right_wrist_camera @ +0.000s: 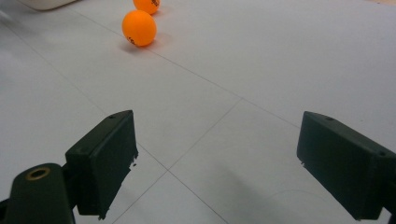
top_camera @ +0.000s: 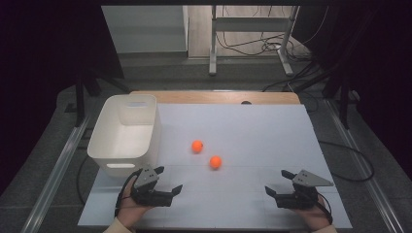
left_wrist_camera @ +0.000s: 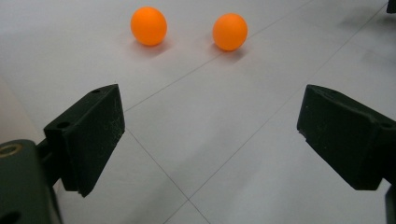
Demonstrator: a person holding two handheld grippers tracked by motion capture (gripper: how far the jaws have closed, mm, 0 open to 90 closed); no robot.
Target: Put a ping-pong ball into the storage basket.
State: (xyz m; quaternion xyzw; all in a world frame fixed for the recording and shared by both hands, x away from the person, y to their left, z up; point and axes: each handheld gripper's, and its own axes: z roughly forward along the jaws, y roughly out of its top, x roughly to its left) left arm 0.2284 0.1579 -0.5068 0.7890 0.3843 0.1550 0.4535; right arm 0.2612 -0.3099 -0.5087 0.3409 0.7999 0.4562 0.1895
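Fingers on our left gripper are spread wide with nothing between them; same for the right gripper, fingers wide apart and empty. Both grippers sit low over the worktop at its near edge, held in our hands, pointing inward and forward toward the balls.

Landmark is the white bin, which stands at the far left of the worktop. Far ball lies just right of the bin's near right corner, clear of it; near ball lies a bit further right of the bin and nearer to us. The two are close but not touching.

Judged step: reach for a ball, likely to drop it in the bin. To do it well, we take the near ball first with the left gripper, since it is closer to the bin side. We come in low, straddle the ball at its widest line, close gently so it does not squirt out, and avoid bumping the far ball. In the left gripper view both balls sit ahead of the open gap, slightly left of centre, so we swing a little that way before advancing.
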